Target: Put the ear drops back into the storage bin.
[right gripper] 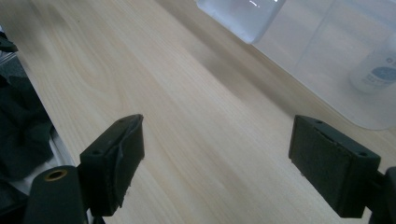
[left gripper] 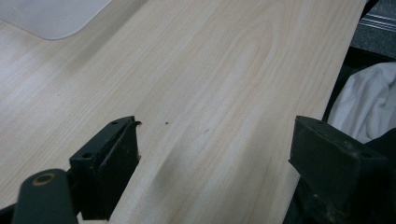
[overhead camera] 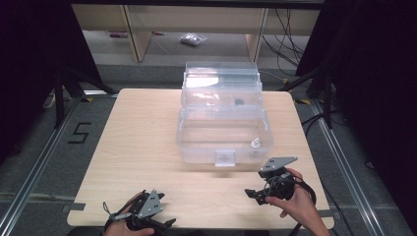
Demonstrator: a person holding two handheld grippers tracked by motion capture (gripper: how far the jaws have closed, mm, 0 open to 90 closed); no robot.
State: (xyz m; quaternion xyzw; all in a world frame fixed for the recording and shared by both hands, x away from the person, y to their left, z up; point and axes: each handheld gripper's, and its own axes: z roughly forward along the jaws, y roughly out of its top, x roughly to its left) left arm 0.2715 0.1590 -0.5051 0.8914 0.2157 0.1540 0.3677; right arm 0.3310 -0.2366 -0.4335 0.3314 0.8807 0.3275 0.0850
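Both grippers, left (overhead camera: 167,223) and right (overhead camera: 252,193), rested at the frame's bottom with jaws apart, empty. Centre frame stood the clear box (overhead camera: 223,142); a careless reach could shove it.

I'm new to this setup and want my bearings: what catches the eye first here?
A clear plastic box with its lid up stands at the middle of the wooden table, a small bottle inside near its front right corner. At the near edge, the left gripper and right gripper rest with jaws wide apart, holding nothing.
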